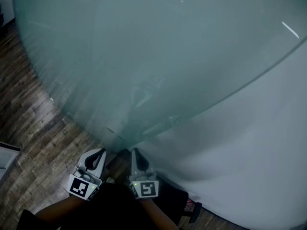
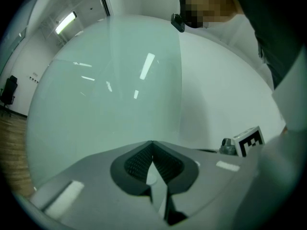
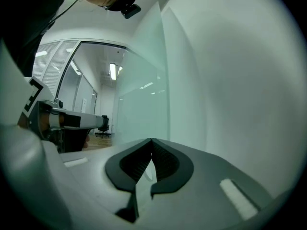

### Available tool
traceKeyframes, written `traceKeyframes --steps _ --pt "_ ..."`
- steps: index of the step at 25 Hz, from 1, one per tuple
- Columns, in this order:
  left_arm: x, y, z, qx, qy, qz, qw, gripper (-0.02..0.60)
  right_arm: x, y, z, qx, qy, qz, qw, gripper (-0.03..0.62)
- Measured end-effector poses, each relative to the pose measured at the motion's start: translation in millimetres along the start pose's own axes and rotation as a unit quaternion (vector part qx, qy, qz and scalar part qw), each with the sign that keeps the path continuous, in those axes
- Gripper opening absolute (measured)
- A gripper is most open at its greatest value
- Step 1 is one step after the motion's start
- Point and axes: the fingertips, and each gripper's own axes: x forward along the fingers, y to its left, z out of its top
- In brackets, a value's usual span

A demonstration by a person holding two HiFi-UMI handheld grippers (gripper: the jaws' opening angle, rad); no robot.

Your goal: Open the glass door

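There is one door of frosted glass, one white wall and two grippers, each with one marker cube. The door fills most of the head view. Its edge runs slantwise from the upper right down to the lower middle, and there it meets the wall. To the left of the door lies a wooden floor.

The left gripper and the right gripper are side by side at the bottom of the head view, near each other but apart. Both point toward the lower end of the door's edge. The right one is the nearer to that edge. Whether either tip touches the glass, I cannot tell.

In the left gripper view the door stands straight ahead and the wall is at its right. One chair stands far off at the left edge. One cube, that of the right gripper, shows at the right.

In the right gripper view the door is ahead, with the wall at its right. At the left there is a corridor with one ceiling lamp.

The jaws of the left gripper are closed together with nothing between them. The jaws of the right gripper also meet at the tips and hold nothing.
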Motion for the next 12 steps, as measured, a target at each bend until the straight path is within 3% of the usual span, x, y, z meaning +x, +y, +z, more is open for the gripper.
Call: traceKeyframes --steps 7,12 --pt "-40.6 32.0 41.8 0.011 -0.034 0.075 0.9966 0.000 29.6 69.8 32.6 -0.003 -0.017 0.106 0.994 0.002" --pt "-97.4 68.9 37.9 0.024 -0.035 0.171 0.9844 0.000 53.2 136.4 29.9 0.010 -0.021 0.198 0.980 0.000"
